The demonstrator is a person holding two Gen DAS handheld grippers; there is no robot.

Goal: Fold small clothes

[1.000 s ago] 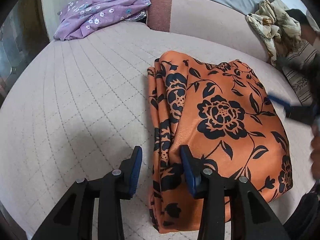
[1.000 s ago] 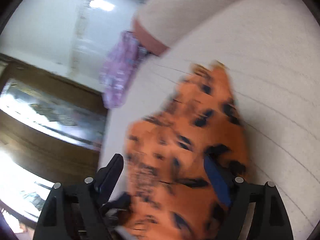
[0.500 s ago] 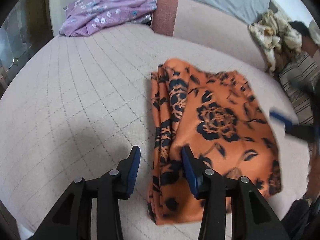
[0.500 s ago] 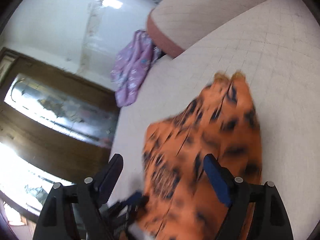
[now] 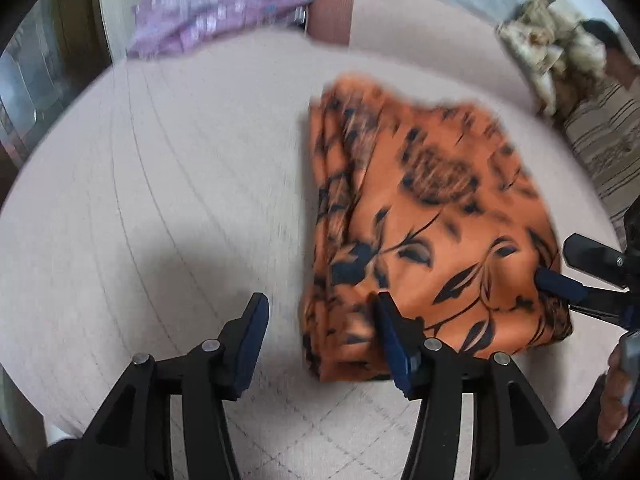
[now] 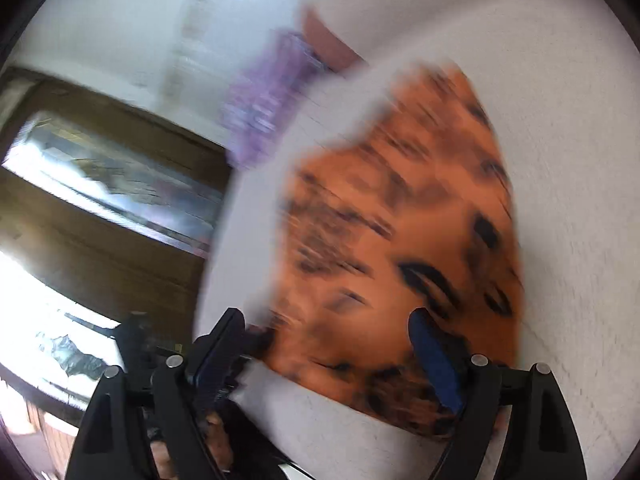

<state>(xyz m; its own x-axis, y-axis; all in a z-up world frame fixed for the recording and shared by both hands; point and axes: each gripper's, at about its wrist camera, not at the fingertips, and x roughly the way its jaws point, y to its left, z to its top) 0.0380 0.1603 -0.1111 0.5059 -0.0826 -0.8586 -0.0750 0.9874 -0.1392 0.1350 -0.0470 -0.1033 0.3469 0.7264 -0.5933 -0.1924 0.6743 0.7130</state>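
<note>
A folded orange cloth (image 5: 432,216) with a black flower print lies flat on the pale quilted bed (image 5: 160,200). My left gripper (image 5: 322,340) hovers at the cloth's near left corner. Its jaws are opening: the right finger is over the cloth, the left one is over bare quilt, and neither pad presses on the fabric. My right gripper (image 5: 568,268) reaches in at the cloth's right edge. In the blurred right wrist view the right gripper (image 6: 328,356) stands wide open, with the near edge of the orange cloth (image 6: 400,220) loose between its fingers.
A purple flowered garment (image 5: 216,12) lies at the bed's far left, next to a bolster (image 5: 332,12). A crumpled beige garment (image 5: 556,52) and a striped cloth (image 5: 600,140) sit at the far right. A dark wooden cabinet (image 6: 100,184) stands beyond the bed. A hand (image 5: 612,396) shows at the right edge.
My left gripper's jaws have spread wider at the cloth's near left corner. My right gripper has moved in along the cloth's right edge towards its near corner. The cloth lies as before.
</note>
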